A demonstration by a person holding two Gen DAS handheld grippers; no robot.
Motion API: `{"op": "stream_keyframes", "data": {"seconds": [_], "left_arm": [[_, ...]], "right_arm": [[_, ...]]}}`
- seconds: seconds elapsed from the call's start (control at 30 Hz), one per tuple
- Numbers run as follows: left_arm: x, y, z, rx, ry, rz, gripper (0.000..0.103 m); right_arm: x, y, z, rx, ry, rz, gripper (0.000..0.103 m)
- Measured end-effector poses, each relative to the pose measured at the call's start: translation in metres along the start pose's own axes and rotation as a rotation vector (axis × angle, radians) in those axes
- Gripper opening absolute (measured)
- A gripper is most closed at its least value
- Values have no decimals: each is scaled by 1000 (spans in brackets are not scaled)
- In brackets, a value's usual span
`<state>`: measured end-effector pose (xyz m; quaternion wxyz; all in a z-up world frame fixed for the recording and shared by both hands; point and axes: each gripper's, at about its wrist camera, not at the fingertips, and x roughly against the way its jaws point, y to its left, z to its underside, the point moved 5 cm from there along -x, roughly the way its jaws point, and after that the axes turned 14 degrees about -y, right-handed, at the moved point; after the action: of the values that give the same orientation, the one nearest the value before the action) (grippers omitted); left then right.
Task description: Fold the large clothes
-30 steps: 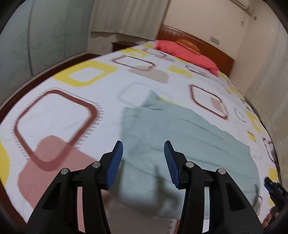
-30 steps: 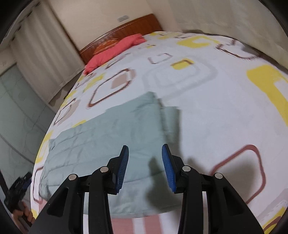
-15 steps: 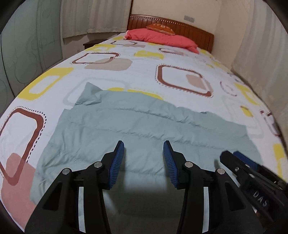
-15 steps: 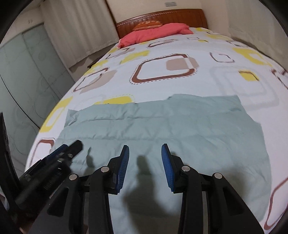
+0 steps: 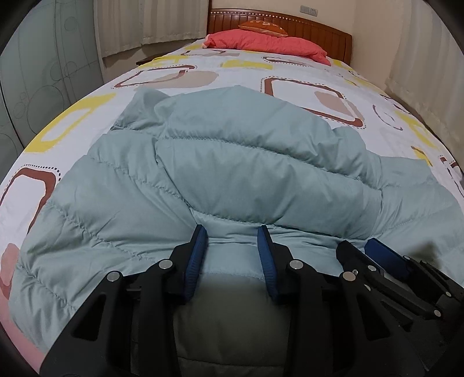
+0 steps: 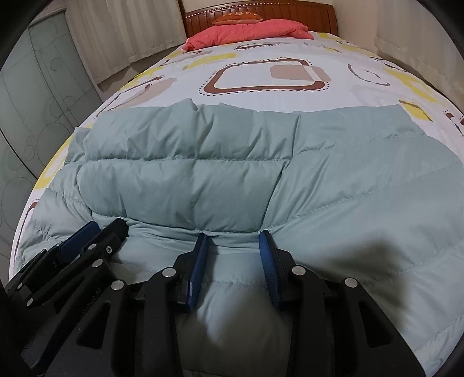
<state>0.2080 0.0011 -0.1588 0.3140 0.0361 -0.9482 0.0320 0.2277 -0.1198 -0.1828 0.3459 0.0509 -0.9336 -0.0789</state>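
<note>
A large pale green quilted down jacket (image 5: 246, 162) lies spread across the near end of the bed; it also fills the right wrist view (image 6: 232, 174). Its middle is bunched up into a raised fold just beyond both grippers. My left gripper (image 5: 232, 232) is open, its blue pads pressed into the jacket's near edge with fabric between them. My right gripper (image 6: 233, 237) is open in the same way, right beside the left. The right gripper shows at the lower right of the left wrist view (image 5: 377, 255), and the left gripper shows at the lower left of the right wrist view (image 6: 87, 240).
The bed (image 5: 290, 66) has a white cover with brown and yellow squares. A red pillow (image 5: 266, 43) lies against the wooden headboard (image 5: 319, 32). Curtains (image 5: 145, 23) hang at the left, a glass wardrobe door (image 5: 43, 72) beside them, a wall at the right.
Both grippers have moved forward and down onto the jacket's near edge, close together. The jacket's middle, flat before, is now pushed up into a raised fold.
</note>
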Motion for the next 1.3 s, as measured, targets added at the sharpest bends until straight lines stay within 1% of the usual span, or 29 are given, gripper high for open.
{"op": "stream_keyframes", "data": {"seconds": [0.13, 0.23, 0.3, 0.37, 0.47, 0.53, 0.6, 0.63, 0.67, 0.73, 0.77, 0.83, 0.93, 0.97, 1.03, 1.07, 1.13, 1.2, 1.23, 1.27, 1.3], "left_arm": [[8, 4, -5, 26, -3, 28, 36], [19, 18, -12, 92, 2, 58, 36], [27, 31, -17, 116, -18, 48, 36], [28, 39, -17, 125, -26, 34, 36], [25, 46, -14, 138, -8, 30, 36], [28, 52, -16, 146, -12, 29, 36], [36, 63, -23, 176, -37, 23, 42], [40, 70, -27, 198, -49, 19, 50], [44, 81, -31, 237, -67, 11, 57], [47, 101, -35, 321, -90, 5, 65], [47, 115, -34, 384, -94, 1, 70], [43, 138, -27, 505, -78, -5, 71], [34, 167, 2, 734, -13, 8, 72], [33, 170, 12, 779, 5, 13, 73], [29, 175, 28, 847, 37, 18, 75], [30, 176, 33, 873, 24, 27, 75], [33, 174, 34, 885, 2, 42, 77], [30, 168, 32, 914, 9, 103, 78], [26, 163, 31, 940, 26, 160, 78], [22, 160, 32, 961, 42, 186, 78], [17, 158, 32, 979, 50, 191, 78]], "right_arm": [[12, 3, -7, -14, -20, 4, 37], [22, 5, -15, -22, -51, -1, 37], [23, 8, -16, -8, -55, 0, 37], [12, 8, -7, 9, -18, 10, 37], [4, 8, 1, 24, -24, 16, 36], [4, 6, 0, 15, -20, 11, 36], [4, 6, 0, 10, -25, 6, 36], [5, 6, 0, 10, -28, 6, 36], [5, 6, 0, 10, -31, 6, 36], [5, 5, 0, 7, -35, 3, 36], [6, 5, 0, 4, -37, 0, 36], [6, 5, 1, 1, -40, -3, 36], [6, 5, 1, -2, -44, -6, 36], [6, 4, 1, -3, -45, -7, 36], [6, 4, 1, -5, -47, -10, 36], [6, 3, 0, -6, -49, -11, 36], [7, 3, 1, -8, -51, -14, 36], [7, 3, 1, -9, -53, -15, 36], [7, 3, 1, -9, -54, -14, 36], [7, 3, 1, -9, -55, -15, 36], [7, 3, 1, -10, -56, -15, 36]]}}
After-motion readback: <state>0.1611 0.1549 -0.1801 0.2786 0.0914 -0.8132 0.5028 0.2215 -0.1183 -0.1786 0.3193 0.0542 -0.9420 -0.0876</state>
